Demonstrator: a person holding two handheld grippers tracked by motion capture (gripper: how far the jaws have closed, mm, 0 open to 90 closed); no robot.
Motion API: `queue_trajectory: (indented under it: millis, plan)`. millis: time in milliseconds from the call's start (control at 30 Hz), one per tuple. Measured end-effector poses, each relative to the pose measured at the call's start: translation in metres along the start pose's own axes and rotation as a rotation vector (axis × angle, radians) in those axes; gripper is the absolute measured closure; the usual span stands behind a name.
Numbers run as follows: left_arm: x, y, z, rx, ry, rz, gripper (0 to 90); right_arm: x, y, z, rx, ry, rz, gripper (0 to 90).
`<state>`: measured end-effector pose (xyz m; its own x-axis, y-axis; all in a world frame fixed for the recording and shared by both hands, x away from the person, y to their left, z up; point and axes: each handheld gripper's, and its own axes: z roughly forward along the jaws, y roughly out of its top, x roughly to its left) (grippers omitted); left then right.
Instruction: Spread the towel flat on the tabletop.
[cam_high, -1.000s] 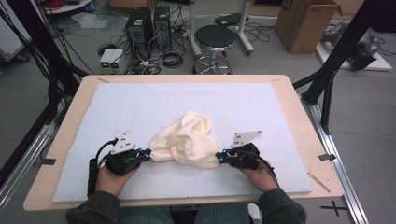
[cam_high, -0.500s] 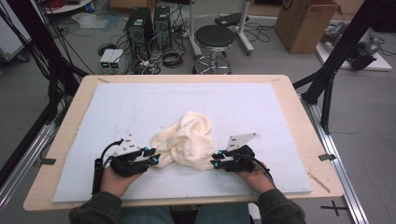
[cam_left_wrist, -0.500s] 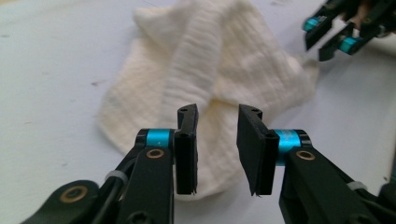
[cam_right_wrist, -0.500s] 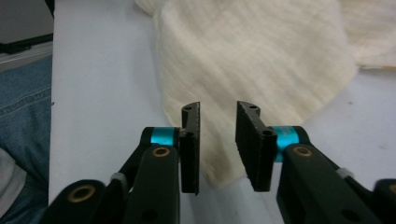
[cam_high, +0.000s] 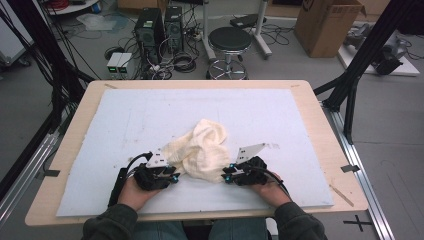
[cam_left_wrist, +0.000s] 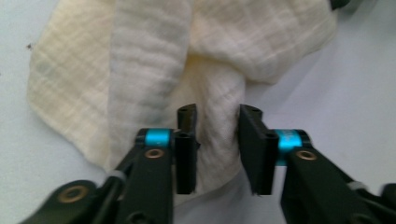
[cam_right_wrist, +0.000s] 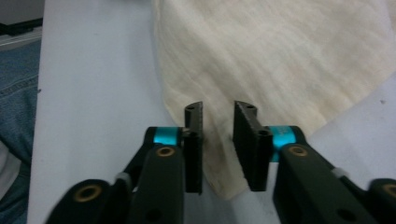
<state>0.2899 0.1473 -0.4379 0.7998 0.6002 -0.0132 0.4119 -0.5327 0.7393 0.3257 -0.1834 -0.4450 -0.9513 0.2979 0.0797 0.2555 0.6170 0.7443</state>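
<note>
Because the cream muslin cloth (cam_high: 202, 150) lies crumpled on the white-covered bench (cam_high: 280, 120) in the high view, it looks light, limp and easy to drag, so a corner or a gathered fold is the place to take it. Against the earlier frames, both hands sit lower and nearer the bench's front edge. In the left gripper view, the left gripper (cam_left_wrist: 215, 135) has just been closing, its fingers part spread around a bunched fold without clearly pressing it. In the right gripper view, the right gripper (cam_right_wrist: 217, 135) has likewise just been closing, fingers part spread astride a flat corner.
</note>
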Motion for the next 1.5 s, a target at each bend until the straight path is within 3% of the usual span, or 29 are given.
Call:
queue_trajectory:
  millis: [67,167,433,567,667,733,867,933,1033,1100,1200,1300,1400,1467,1500]
  plan:
    - [0.001,0.0,-0.003,-0.011,-0.003,0.003,85.1,0.0,0.001,0.0,0.003,0.013,0.005,84.9]
    - [0.005,0.001,-0.013,-0.055,-0.031,0.001,86.4,0.002,0.002,-0.002,0.018,0.003,-0.004,87.7]
    - [0.015,-0.002,-0.045,-0.159,-0.028,-0.01,86.9,0.002,0.003,-0.026,-0.087,-0.038,0.023,88.0]
    - [0.02,-0.001,-0.06,-0.219,-0.069,-0.015,86.9,0.001,0.002,-0.031,-0.11,-0.029,0.033,88.0]
    - [0.025,-0.001,-0.068,-0.267,-0.137,-0.021,86.8,0.003,0.004,-0.038,-0.16,-0.015,0.028,87.9]
    - [0.028,-0.002,-0.07,-0.259,-0.144,-0.025,86.8,0.003,0.004,-0.042,-0.171,-0.024,0.03,87.9]
    - [0.03,-0.002,-0.061,-0.148,-0.098,-0.01,86.2,0.0,0.001,-0.038,-0.113,-0.026,0.033,88.0]
    - [0.031,-0.002,-0.054,-0.11,-0.057,-0.03,77.0,0.001,-0.001,-0.033,-0.061,-0.007,0.03,87.9]
    - [0.031,-0.004,-0.051,-0.128,-0.028,-0.061,72.3,0.001,-0.003,-0.029,0.006,0.012,0.017,88.0]
    - [0.031,-0.006,-0.049,-0.14,-0.009,-0.078,73.2,0.004,-0.005,-0.031,0.02,0.004,0.005,88.0]
    - [0.029,-0.003,-0.044,-0.127,0.017,-0.065,76.2,0.008,-0.01,-0.043,0.019,-0.013,0.007,88.0]
    - [0.028,0.0,-0.046,-0.155,-0.047,-0.04,74.9,0.005,-0.015,-0.051,-0.008,-0.012,0.03,87.8]
    - [0.025,0.0,-0.051,-0.202,-0.142,-0.016,69.2,0.004,-0.014,-0.052,-0.029,0.0,0.031,84.4]
    - [0.023,-0.001,-0.049,-0.185,-0.2,0.011,63.9,0.004,-0.013,-0.052,-0.052,-0.002,0.026,78.7]
    - [0.022,-0.001,-0.048,-0.169,-0.199,0.017,61.9,0.004,-0.013,-0.052,-0.059,0.01,0.032,75.8]
